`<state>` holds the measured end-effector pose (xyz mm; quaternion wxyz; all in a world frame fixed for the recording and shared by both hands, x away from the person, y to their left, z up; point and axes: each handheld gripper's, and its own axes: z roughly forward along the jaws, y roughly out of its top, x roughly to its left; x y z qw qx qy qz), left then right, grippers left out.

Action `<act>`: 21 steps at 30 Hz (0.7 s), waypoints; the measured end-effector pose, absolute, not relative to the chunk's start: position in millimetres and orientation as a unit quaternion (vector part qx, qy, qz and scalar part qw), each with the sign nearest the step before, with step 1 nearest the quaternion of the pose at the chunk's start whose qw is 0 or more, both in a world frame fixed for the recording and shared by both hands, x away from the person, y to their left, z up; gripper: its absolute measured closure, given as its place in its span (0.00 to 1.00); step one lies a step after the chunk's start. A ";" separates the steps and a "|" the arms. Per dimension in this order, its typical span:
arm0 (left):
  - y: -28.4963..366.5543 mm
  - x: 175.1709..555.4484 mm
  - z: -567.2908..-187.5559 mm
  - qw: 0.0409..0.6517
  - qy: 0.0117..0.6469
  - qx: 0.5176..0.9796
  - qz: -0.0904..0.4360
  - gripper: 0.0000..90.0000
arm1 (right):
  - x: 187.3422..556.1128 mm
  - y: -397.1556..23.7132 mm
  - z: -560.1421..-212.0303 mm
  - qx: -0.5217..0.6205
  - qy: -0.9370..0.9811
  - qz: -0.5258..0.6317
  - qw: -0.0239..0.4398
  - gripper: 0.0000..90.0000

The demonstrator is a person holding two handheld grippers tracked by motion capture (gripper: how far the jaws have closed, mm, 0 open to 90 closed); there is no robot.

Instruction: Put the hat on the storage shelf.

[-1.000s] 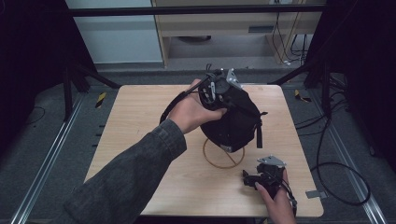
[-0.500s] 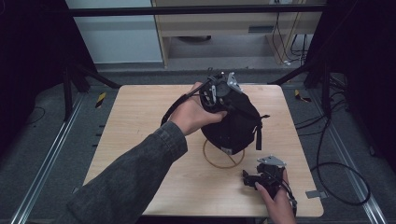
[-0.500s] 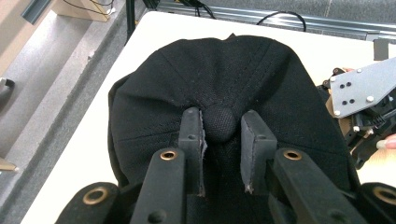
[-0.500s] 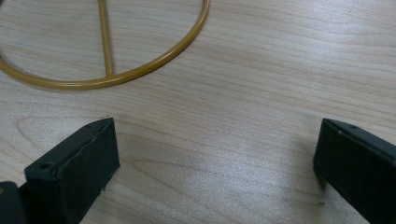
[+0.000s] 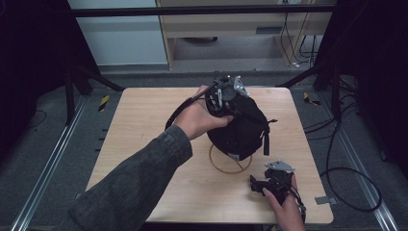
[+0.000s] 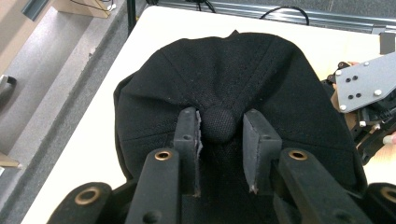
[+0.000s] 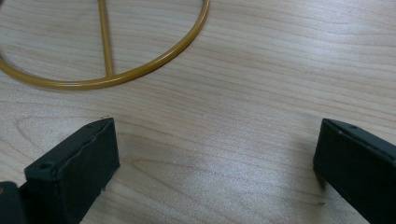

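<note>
My left claw (image 6: pixel 219 140) pinches the button atop the black cap (image 5: pixel 240 127) on its gold stand (image 5: pixel 230 163) mid-desk (image 5: pixel 144 125), right claw (image 7: pixel 215 172) wide and empty; next, I judge, lift straight up.

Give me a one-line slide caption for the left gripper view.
Left gripper straddles the top button of a black cap above the wooden table.
</note>
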<state>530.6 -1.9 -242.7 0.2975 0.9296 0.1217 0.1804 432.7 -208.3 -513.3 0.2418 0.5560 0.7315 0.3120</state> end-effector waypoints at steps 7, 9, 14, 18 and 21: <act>3.1 531.3 -245.9 0.309 0.128 0.924 0.184 0.74 | 432.7 -208.4 -513.3 0.556 0.732 0.312 0.242 0.00; 6.3 530.2 -245.2 0.315 0.132 0.921 0.190 0.65 | 432.7 -208.4 -513.3 0.556 0.732 0.312 0.242 0.00; 13.7 527.1 -245.5 0.330 0.137 0.914 0.193 0.47 | 432.7 -208.3 -513.3 0.556 0.731 0.311 0.242 0.00; 18.2 523.9 -246.6 0.334 0.133 0.915 0.182 0.33 | 432.7 -208.2 -513.3 0.557 0.731 0.311 0.242 0.00; 23.0 520.0 -247.1 0.349 0.133 0.910 0.178 0.22 | 432.7 -208.3 -513.3 0.556 0.731 0.311 0.242 0.00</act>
